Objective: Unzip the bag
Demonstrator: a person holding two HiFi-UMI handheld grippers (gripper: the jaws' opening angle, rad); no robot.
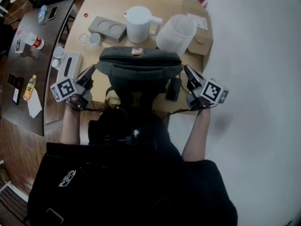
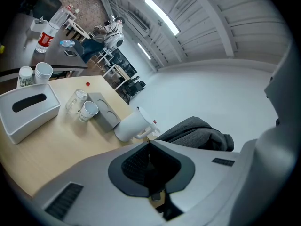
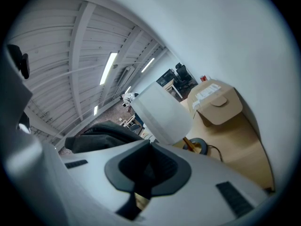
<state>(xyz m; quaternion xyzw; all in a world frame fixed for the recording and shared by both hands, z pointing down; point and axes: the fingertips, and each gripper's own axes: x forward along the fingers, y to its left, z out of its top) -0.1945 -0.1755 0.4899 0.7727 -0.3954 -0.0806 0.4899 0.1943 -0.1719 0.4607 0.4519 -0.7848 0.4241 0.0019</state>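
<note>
Nearest sits the person's dark top (image 1: 131, 173); beyond it, from the left, the left gripper (image 1: 92, 69) hovers with jaws together on nothing, the grey bag (image 1: 139, 67) lies on the table (image 1: 106, 4) in the middle, and the right gripper (image 1: 186, 70) is likewise closed and empty. Unzipping looks not yet begun: one gripper must open and find the zip pull, not made out here, while the other steadies the bag.
</note>
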